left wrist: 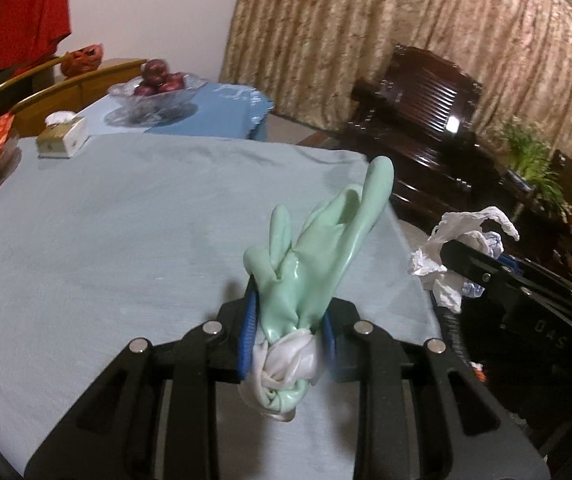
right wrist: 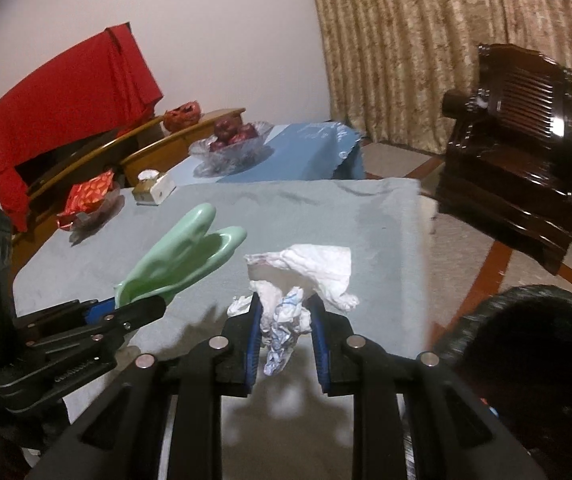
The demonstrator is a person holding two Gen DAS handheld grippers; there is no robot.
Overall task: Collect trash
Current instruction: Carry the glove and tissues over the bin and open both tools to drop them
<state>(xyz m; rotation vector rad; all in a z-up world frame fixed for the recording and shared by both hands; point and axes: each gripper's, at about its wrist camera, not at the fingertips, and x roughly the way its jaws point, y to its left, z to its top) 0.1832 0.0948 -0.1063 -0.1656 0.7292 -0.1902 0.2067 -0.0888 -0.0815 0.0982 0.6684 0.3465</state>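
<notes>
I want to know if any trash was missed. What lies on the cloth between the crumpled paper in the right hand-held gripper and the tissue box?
Only bare grey tablecloth between crumpled paper and tissue box, seen in the right wrist view.

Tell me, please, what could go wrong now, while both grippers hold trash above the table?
1. The left gripper grips the green glove only at its bunched cuff; the long fingers stand free and could snag or swing.
2. The crumpled tissue in the right gripper has loose flaps hanging out; a piece might tear off or drop onto the tablecloth.
3. The two grippers are close side by side and could bump each other.
</notes>
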